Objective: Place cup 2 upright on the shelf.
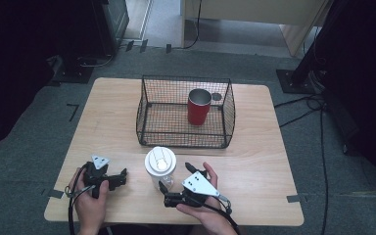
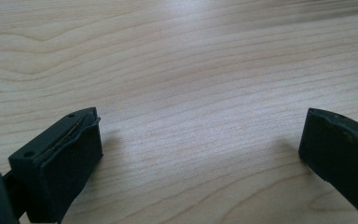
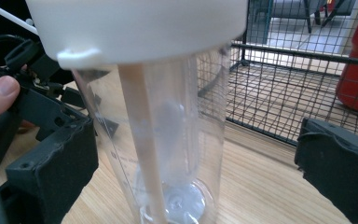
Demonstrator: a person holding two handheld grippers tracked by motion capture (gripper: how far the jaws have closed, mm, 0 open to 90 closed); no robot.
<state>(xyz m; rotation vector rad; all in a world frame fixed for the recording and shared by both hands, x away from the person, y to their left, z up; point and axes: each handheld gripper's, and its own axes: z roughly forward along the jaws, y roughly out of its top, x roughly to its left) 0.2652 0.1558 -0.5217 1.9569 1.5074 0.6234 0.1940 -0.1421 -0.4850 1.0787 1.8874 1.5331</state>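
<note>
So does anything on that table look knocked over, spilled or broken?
Nothing stands out. The clear cup with its white lid stands upright between the open right tongs, the red cup stands upright in the wire basket, and the table looks dry.

Lidded cup (image 1: 160,168) stands on the table (image 1: 254,161), near centre. Wire basket (image 1: 184,139) sits just beyond it; mug (image 1: 199,107) upright inside, toward the far right.

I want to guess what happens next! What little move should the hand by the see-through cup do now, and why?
Probably close the right gripper on the clear cup. Its fingers stand open on either side of the cup without squeezing it yet, so closing would give a grip, perhaps for lifting it toward the wire basket.
</note>
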